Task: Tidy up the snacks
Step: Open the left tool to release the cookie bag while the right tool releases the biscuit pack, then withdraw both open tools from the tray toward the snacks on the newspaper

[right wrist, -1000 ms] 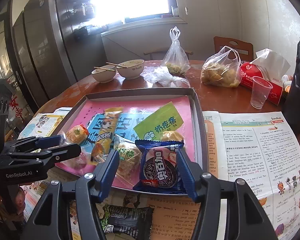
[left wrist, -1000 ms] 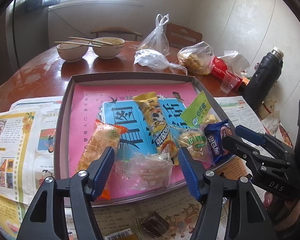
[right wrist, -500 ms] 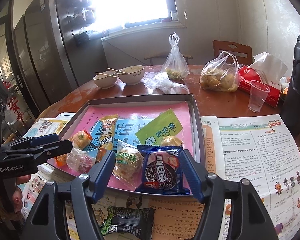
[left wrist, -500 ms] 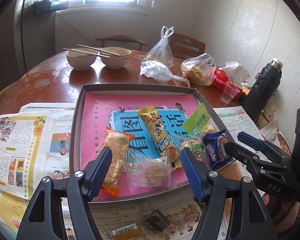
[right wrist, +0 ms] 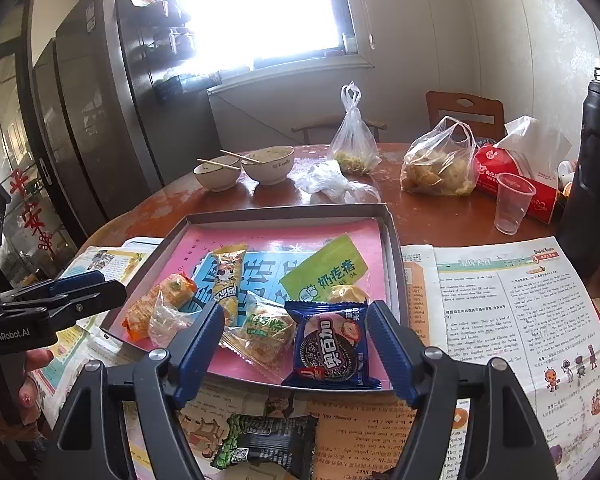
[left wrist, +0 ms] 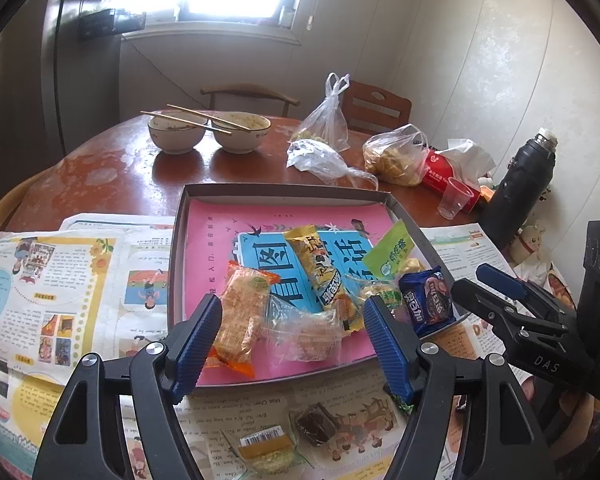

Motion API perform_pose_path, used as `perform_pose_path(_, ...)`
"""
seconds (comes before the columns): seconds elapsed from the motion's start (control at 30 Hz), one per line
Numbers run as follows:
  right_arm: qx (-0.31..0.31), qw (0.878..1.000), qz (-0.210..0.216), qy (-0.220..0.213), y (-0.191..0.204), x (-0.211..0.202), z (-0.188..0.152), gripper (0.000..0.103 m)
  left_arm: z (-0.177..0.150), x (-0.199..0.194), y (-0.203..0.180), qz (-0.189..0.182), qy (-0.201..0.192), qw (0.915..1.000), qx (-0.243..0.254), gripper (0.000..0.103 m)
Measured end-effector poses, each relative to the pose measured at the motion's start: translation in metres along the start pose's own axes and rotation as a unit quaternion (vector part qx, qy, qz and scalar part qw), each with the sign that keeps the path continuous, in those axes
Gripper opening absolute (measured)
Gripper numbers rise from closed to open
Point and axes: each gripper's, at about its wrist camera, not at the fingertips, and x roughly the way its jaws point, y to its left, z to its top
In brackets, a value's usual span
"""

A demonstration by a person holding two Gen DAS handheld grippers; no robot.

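Observation:
A grey tray (left wrist: 284, 192) with a pink liner holds several snacks: an orange packet (left wrist: 242, 320), a clear packet (left wrist: 304, 332), a yellow bar (left wrist: 324, 272), a green packet (left wrist: 392, 250) and a blue cookie pack (right wrist: 330, 344). My left gripper (left wrist: 292, 304) hovers open above the tray's near edge, over the orange and clear packets, touching neither. My right gripper (right wrist: 296, 308) has its jaws opening. The blue cookie pack and a green-labelled clear packet (right wrist: 266, 328) lie between them, not pressed.
On the newspaper in front of the tray lie a dark brown snack (left wrist: 314, 426), a yellow wafer packet (left wrist: 266, 448) and a green-black packet (right wrist: 264, 444). Behind the tray stand two bowls (left wrist: 208, 134), plastic bags (left wrist: 396, 158), a cup (right wrist: 512, 208) and a black flask (left wrist: 520, 184).
Both grippers' jaws have spread wider. The left gripper has drawn back and upward from the tray. The right gripper has hardly moved, and the blue pack lies where it was.

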Motion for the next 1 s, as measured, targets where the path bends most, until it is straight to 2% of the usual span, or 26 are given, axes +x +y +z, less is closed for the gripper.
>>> perform_pose_path(0.3,-0.004,1.0,0.001,-0.016,0.008,-0.015,0.001,0.083,-0.012,-0.015,0.002,0.021,-0.001,0.9998,0.005,0.075)
perform_pose_path(0.77,-0.013,1.0,0.027,-0.004,0.026,-0.029,-0.014,0.085,-0.034,-0.037,0.003,0.03,0.012,0.9995,0.0,0.076)
perform_pose_path(1.0,-0.02,1.0,0.019,-0.003,0.032,-0.036,-0.021,0.085,-0.04,-0.046,0.008,0.034,0.01,0.9994,0.003,0.076)
